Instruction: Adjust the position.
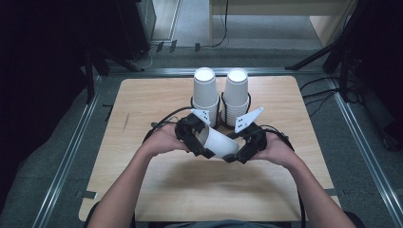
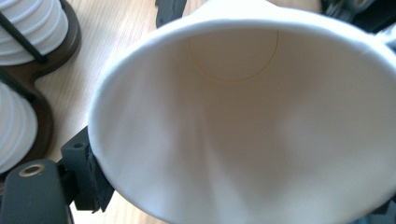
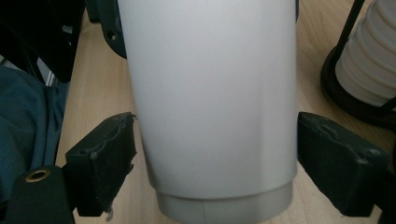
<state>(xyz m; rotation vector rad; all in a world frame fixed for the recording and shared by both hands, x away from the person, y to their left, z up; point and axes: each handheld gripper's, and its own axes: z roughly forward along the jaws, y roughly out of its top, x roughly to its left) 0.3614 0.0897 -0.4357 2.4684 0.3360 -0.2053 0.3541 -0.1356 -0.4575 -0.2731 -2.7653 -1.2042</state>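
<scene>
My forearms are coming in near; I'm pinching the paper cup [image 1: 219, 142] at its mouth with the left gripper [image 1: 202, 145] above the table [image 1: 142, 104]. The right gripper [image 1: 236, 156] is standing spread around its base, pads just apart, near the two cup stacks [image 1: 221, 95].

One loose white paper cup [image 1: 219, 141] lies on its side between the two claws, left claw [image 1: 202, 142] at its rim and right claw [image 1: 237, 151] at its base. Two tall stacks of white paper cups stand just beyond the claws: one [image 1: 205, 95] beyond the left claw, one [image 1: 235, 96] beyond the right. Each stack sits in its own dark round wire-and-wood holder [image 2: 46, 114], two holders in all. One pale wooden surface [image 1: 157, 102] carries everything.
</scene>
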